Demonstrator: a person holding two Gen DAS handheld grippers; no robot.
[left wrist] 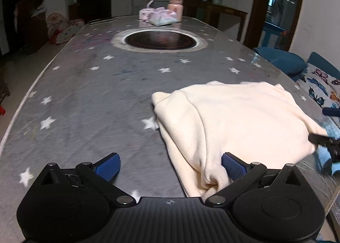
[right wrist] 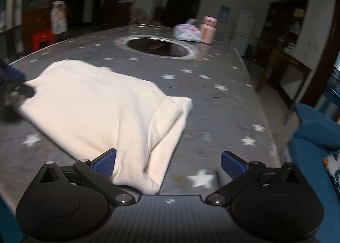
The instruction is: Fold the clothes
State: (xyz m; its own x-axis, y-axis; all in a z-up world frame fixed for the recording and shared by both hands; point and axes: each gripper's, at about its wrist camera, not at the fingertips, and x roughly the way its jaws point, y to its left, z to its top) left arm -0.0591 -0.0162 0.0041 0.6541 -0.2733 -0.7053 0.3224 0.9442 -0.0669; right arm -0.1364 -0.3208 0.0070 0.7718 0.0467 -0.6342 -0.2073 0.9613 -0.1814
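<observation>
Star-patterned grey table (left wrist: 85, 98) under cream garment (left wrist: 233, 119)

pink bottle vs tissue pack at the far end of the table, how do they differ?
The pink bottle stands upright and tall; the tissue pack lies low and flat on the table. The pink bottle looks plain salmon pink with a rounded cap; the tissue pack is pale with a mixed pastel print. In both views they sit close together, past the round black inset; whether they touch is unclear.
</observation>
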